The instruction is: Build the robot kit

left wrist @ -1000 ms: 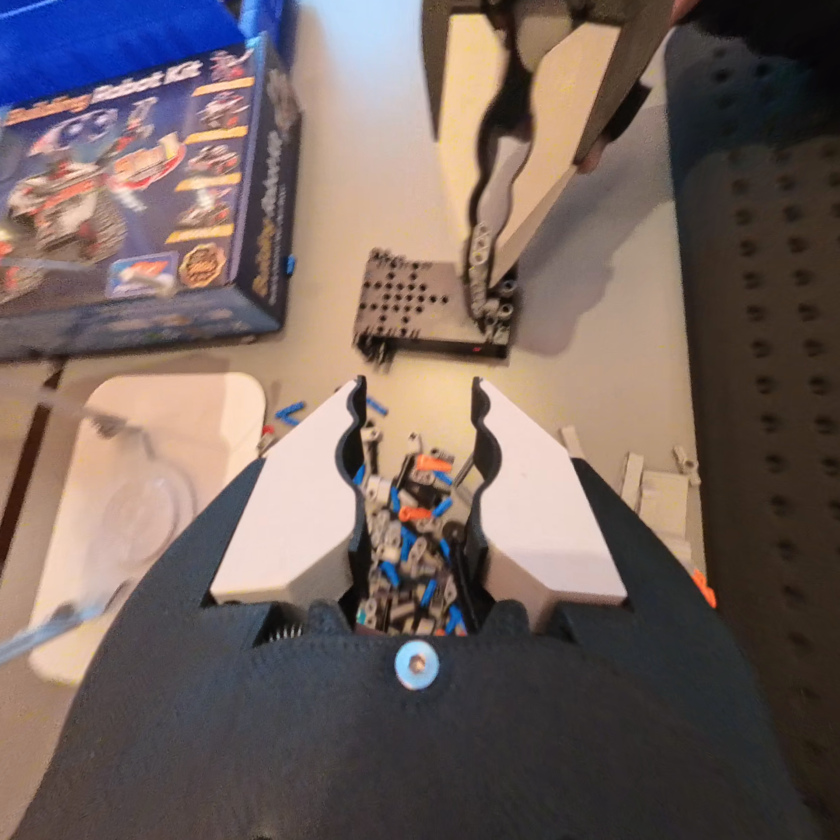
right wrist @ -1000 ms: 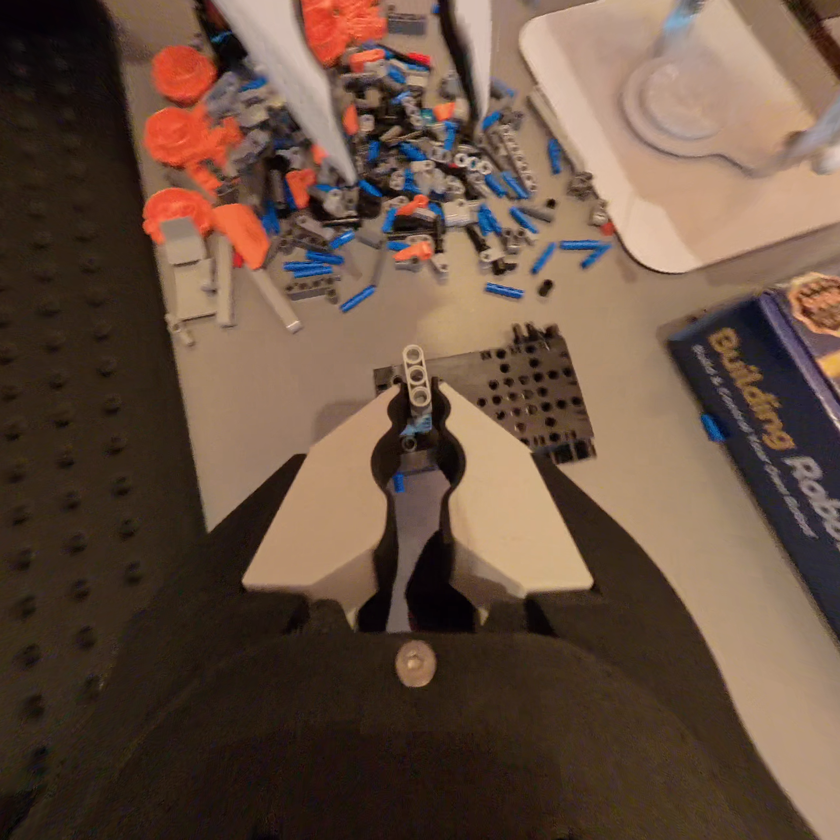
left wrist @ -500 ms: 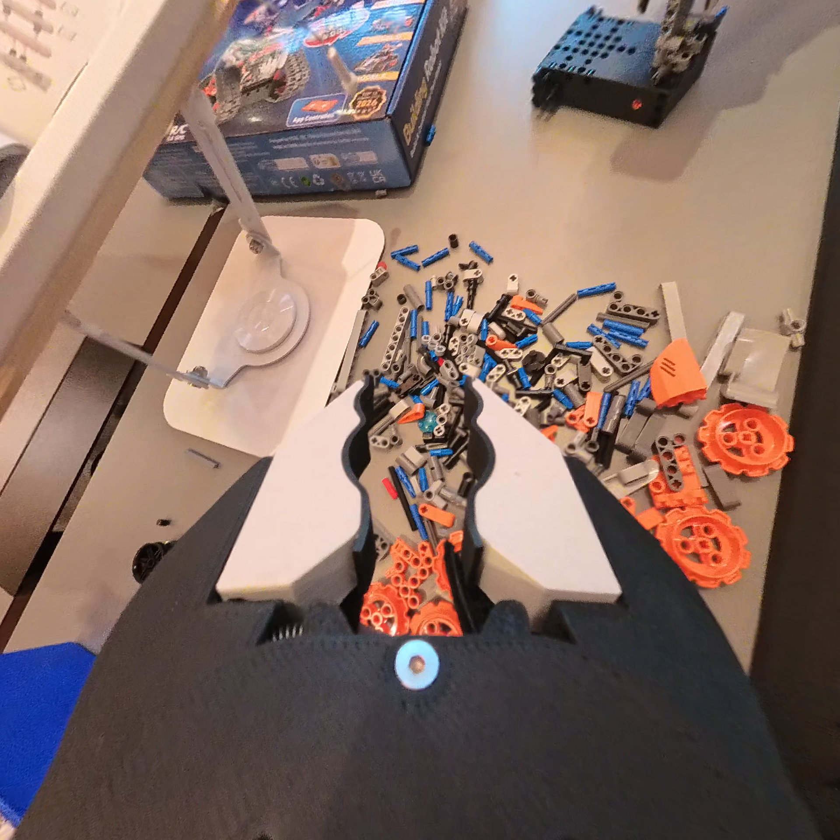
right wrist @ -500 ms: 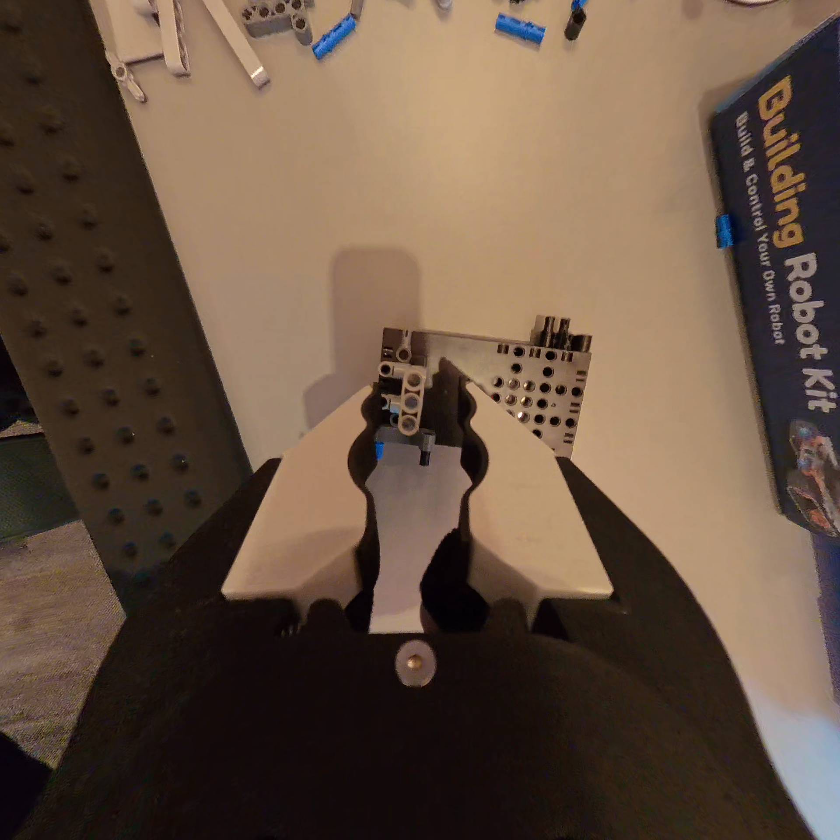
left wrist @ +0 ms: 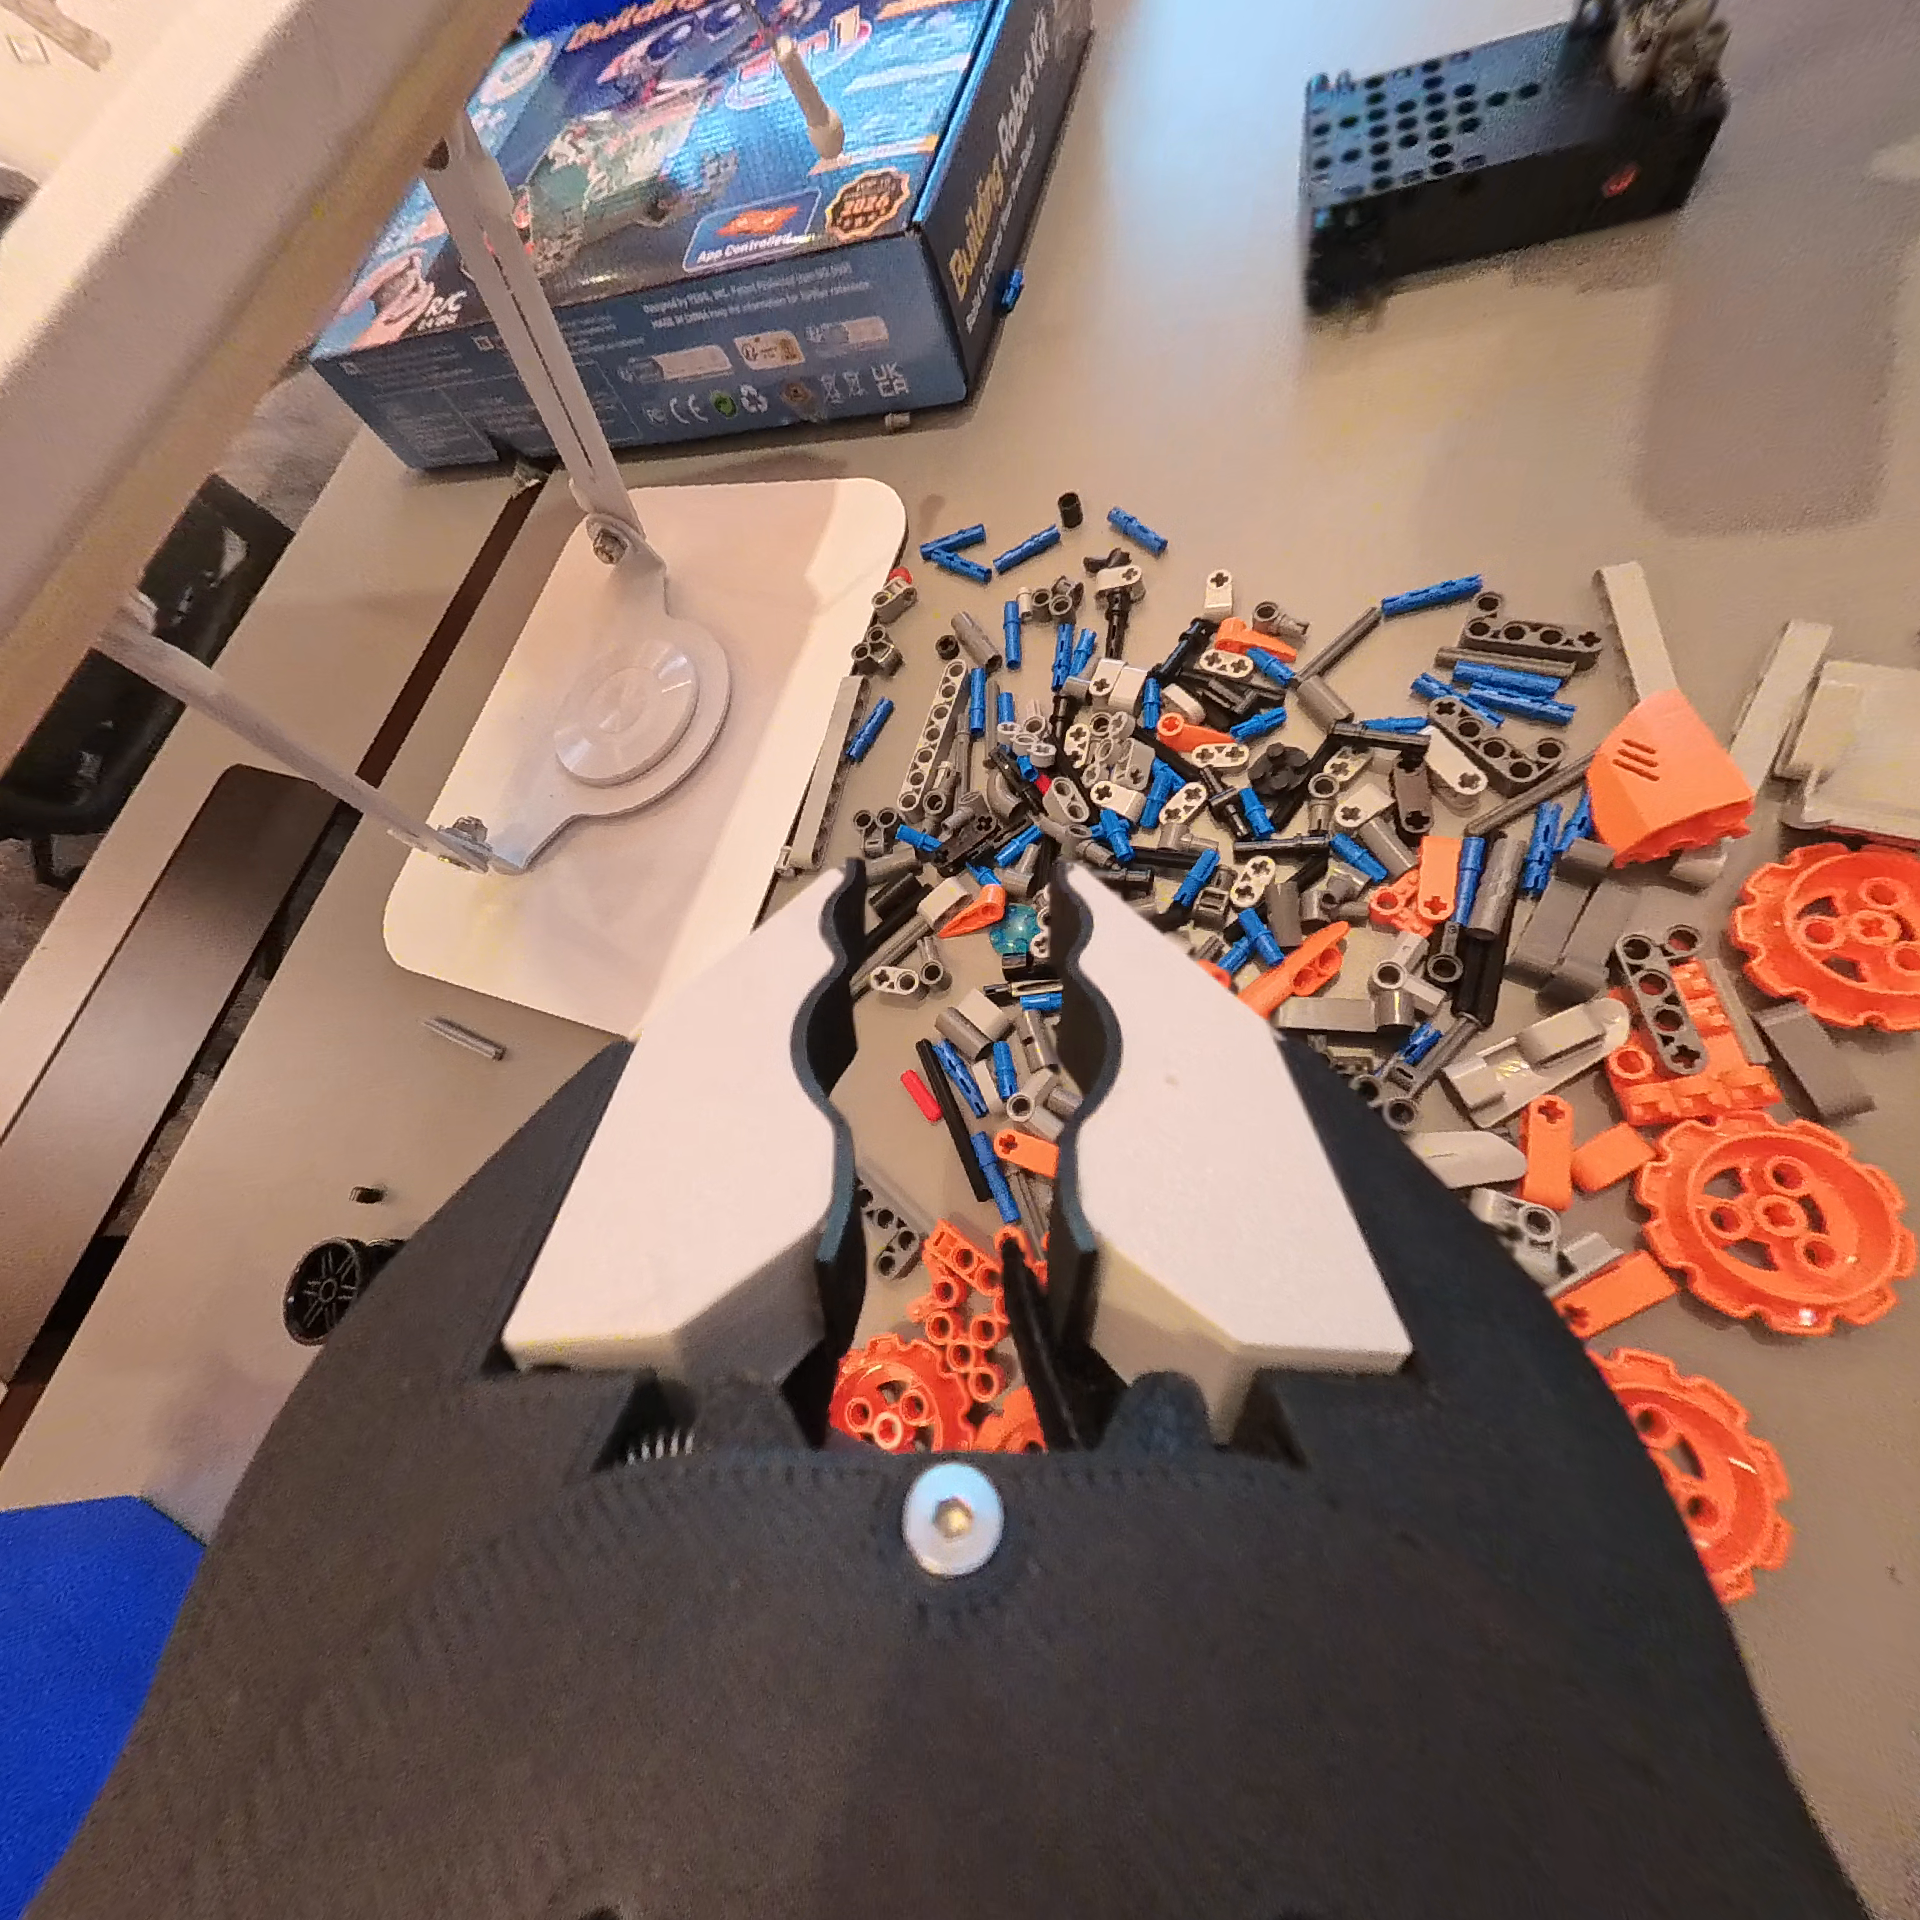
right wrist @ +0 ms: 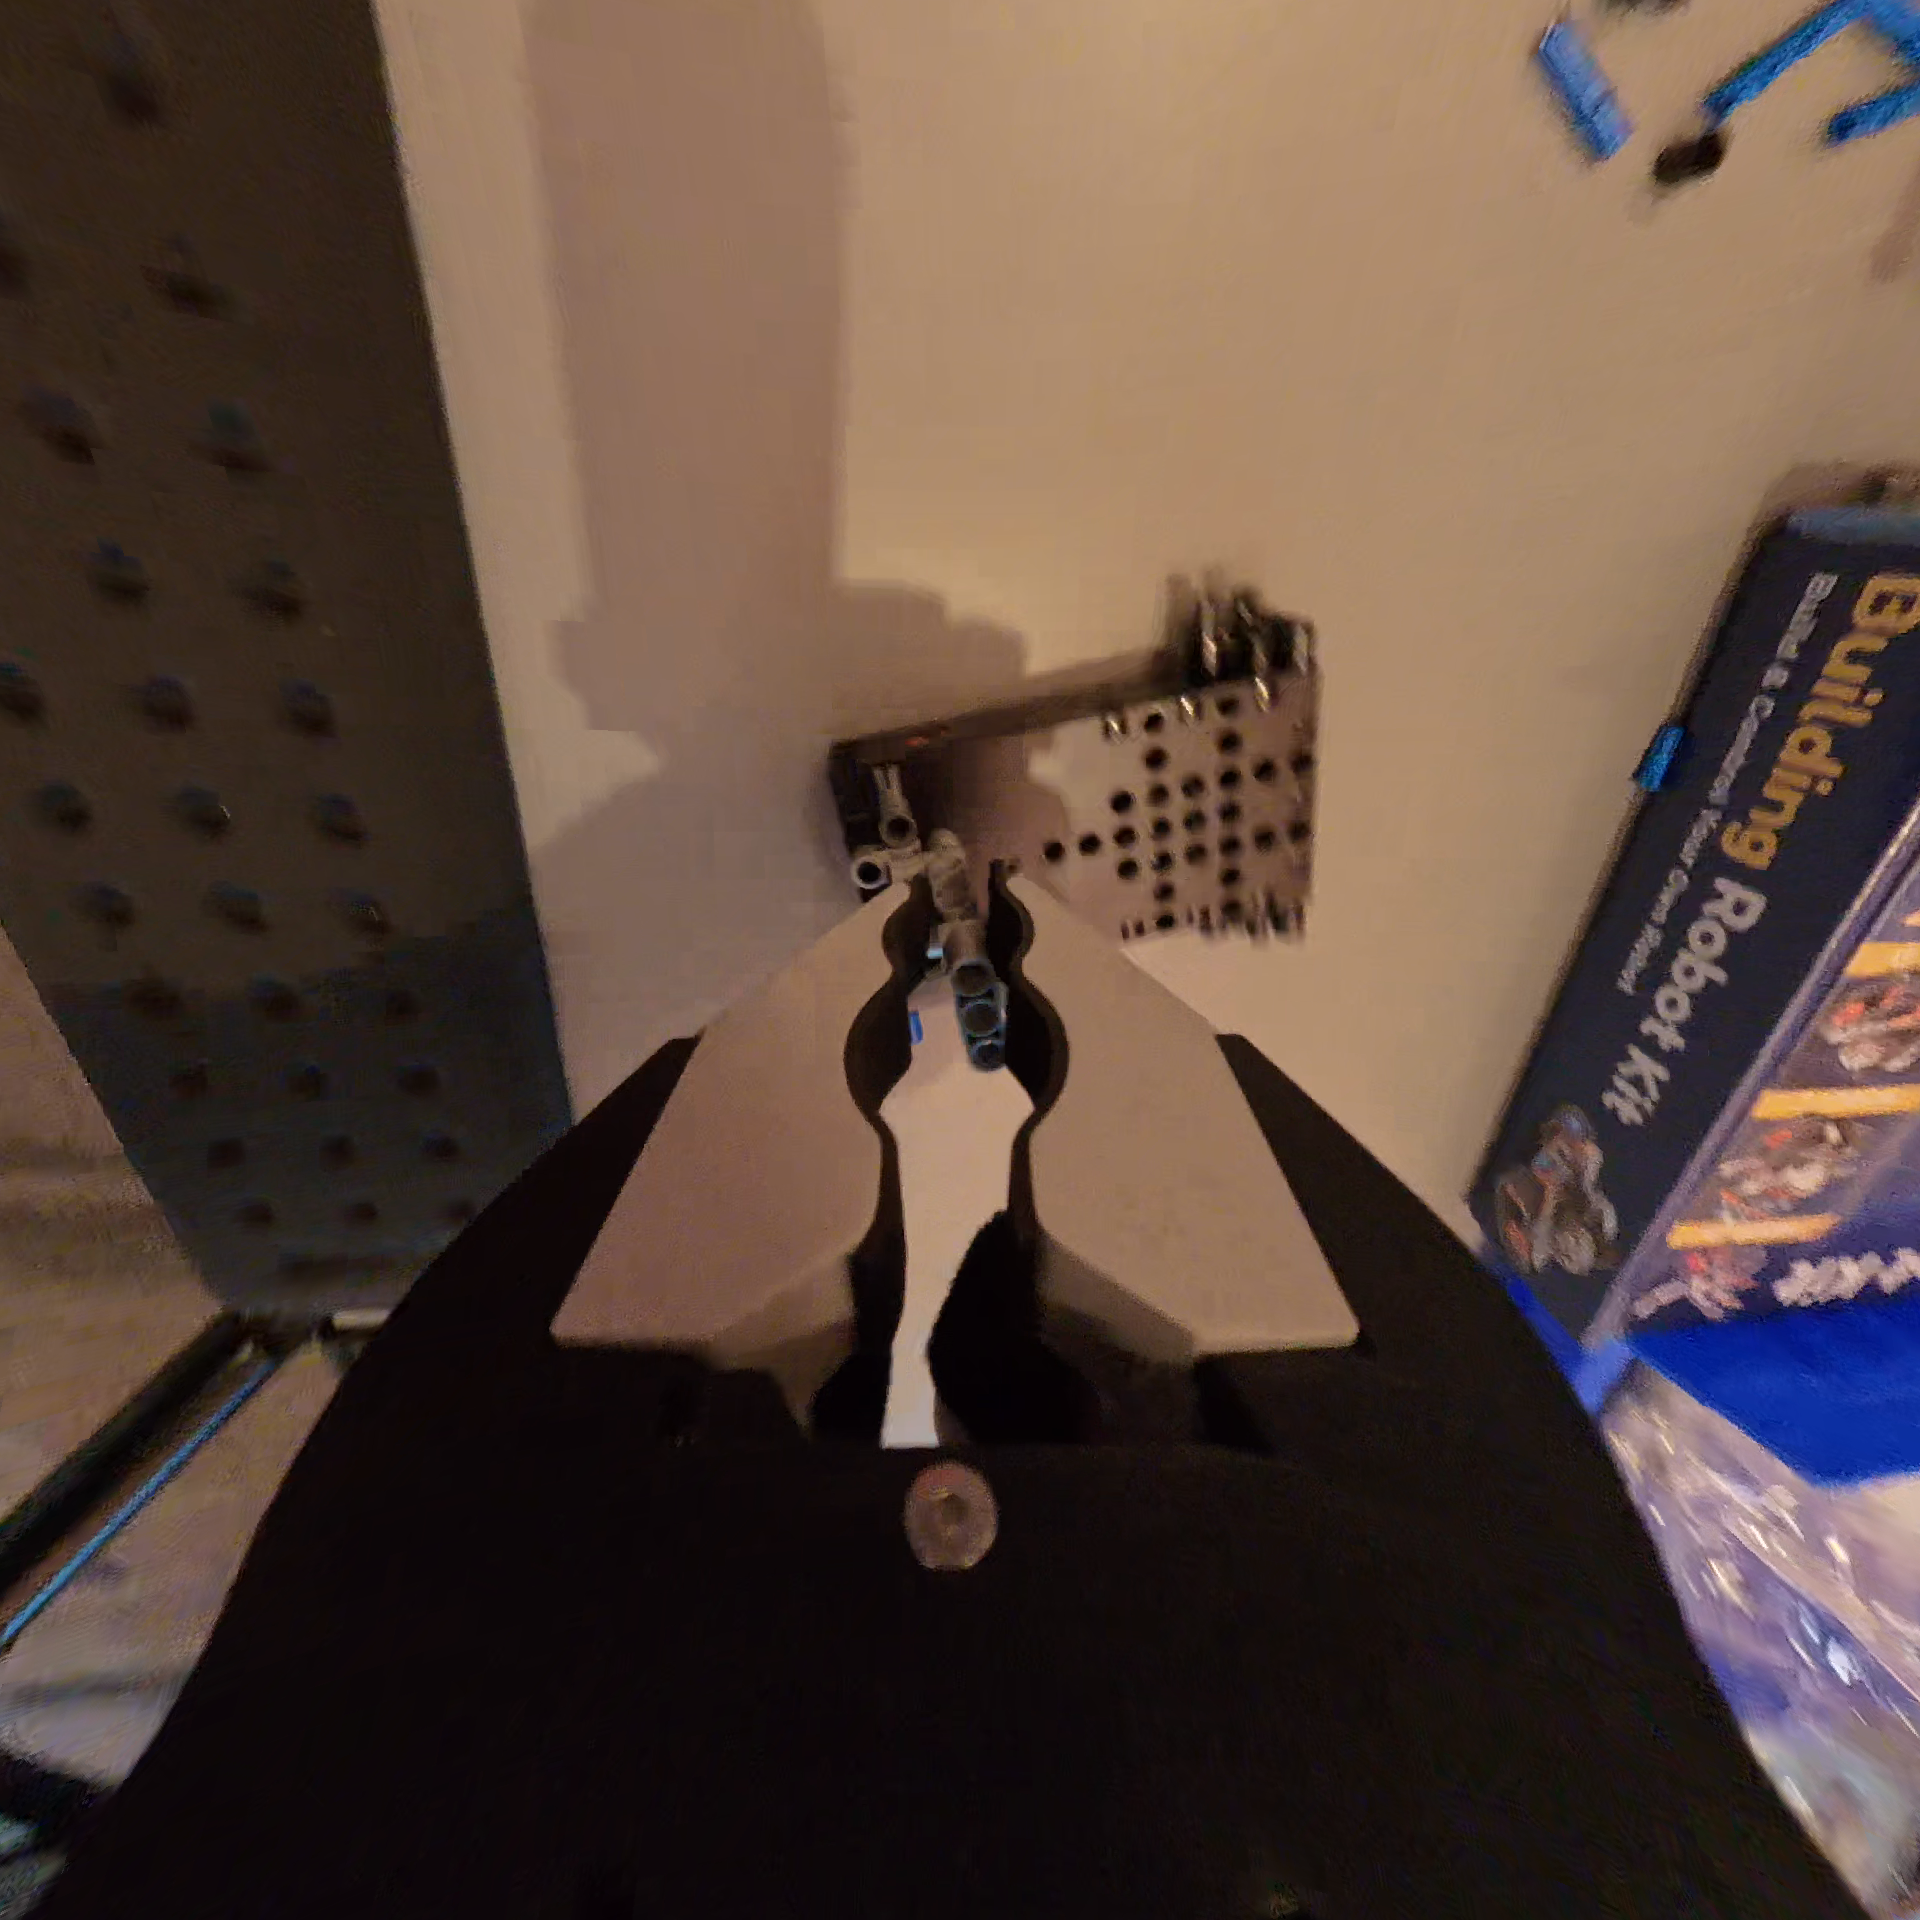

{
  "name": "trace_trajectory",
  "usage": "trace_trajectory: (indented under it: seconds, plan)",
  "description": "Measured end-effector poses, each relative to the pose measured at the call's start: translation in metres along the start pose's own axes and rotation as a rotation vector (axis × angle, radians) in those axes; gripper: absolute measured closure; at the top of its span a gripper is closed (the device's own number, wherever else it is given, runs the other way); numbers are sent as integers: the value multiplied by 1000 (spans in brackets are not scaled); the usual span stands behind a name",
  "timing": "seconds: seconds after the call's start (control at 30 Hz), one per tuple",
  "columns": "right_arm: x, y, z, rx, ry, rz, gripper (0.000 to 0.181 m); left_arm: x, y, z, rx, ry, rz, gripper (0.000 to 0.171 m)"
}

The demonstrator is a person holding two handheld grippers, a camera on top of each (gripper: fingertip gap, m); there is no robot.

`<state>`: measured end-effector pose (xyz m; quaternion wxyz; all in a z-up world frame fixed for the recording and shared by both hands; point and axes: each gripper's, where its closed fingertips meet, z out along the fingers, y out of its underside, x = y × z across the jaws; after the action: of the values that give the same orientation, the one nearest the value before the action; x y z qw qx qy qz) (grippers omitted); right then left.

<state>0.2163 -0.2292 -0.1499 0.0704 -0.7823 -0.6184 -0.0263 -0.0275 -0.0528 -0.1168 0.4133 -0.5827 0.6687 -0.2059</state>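
Note:
My left gripper (left wrist: 956, 883) is open and empty, held above a spread pile of small building pieces (left wrist: 1195, 790) in blue, grey, black and orange. My right gripper (right wrist: 952, 896) is shut on a grey holed beam (right wrist: 975, 997) that joins small grey connectors at the near left corner of a black perforated block (right wrist: 1174, 821). The block sits skewed on the pale table. It also shows at the far right of the left wrist view (left wrist: 1507, 156), with grey parts on its right end.
A blue kit box (left wrist: 727, 260) lies at the back left; it is on the right in the right wrist view (right wrist: 1766, 935). A white lamp base (left wrist: 644, 748) sits left of the pile. Orange gear wheels (left wrist: 1777, 1216) lie right. A dark dotted panel (right wrist: 208, 623) borders the table. One gripper's finger ends stand about 30 cm off the other's.
My left gripper has pulled back from low over the pile and stays open. My right gripper opened at the block, then closed on the grey beam; the block has turned askew.

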Motion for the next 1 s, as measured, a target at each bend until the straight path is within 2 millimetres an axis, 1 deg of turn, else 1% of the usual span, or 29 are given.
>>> trace_trajectory:
  seconds: [0.03,0.07,0.13,0.17,0.27,0.3,0.33,0.37,0.43,0.5,0.53,0.63,0.67,0.73,0.8,0.83,0.87,0.93,1.0]
  plan:
    - [-1,5,-1,-51,-5,1,165,0,1,1,-7,-1,3,139]
    - [-3,4,-4,-60,-21,10,162,0,1,1,-10,-2,7,139]
    - [-2,-2,-9,-21,-23,42,163,2,-1,2,-9,0,16,139]
    - [0,-1,-11,-20,-24,83,161,3,-1,3,-14,1,23,139]
    - [1,1,-13,4,-28,231,156,5,-1,5,-28,-4,44,139]
    - [1,2,-15,22,-20,280,150,6,-1,5,-28,-2,43,139]
    - [3,0,-18,55,-1,337,143,7,-1,6,-29,0,41,139]
    - [7,-1,-21,92,29,415,142,6,-1,6,-32,-1,38,139]
    - [8,-5,-28,172,61,540,128,6,-1,6,-33,-2,35,138]
    - [11,-8,-34,251,133,652,125,6,-2,6,-29,-4,31,138]
    - [7,-10,-32,273,132,690,124,6,-2,7,-25,-2,27,138]
    - [4,-5,-16,250,176,768,130,6,0,9,-29,1,16,138]
    - [2,-7,-13,258,170,768,136,6,1,10,-32,1,16,138]
    - [1,-13,-10,299,160,749,158,6,2,11,-34,1,14,138]
    - [3,-7,-7,272,192,697,169,6,1,11,-30,3,10,138]
    - [4,-2,-5,255,198,690,171,6,1,11,-29,1,10,138]
    - [3,0,-4,250,181,692,172,6,2,10,-31,-1,10,138]
    - [6,9,-7,233,204,686,168,5,1,8,-30,-10,15,138]
    - [10,15,-15,249,217,745,152,4,-1,5,-20,-14,13,138]
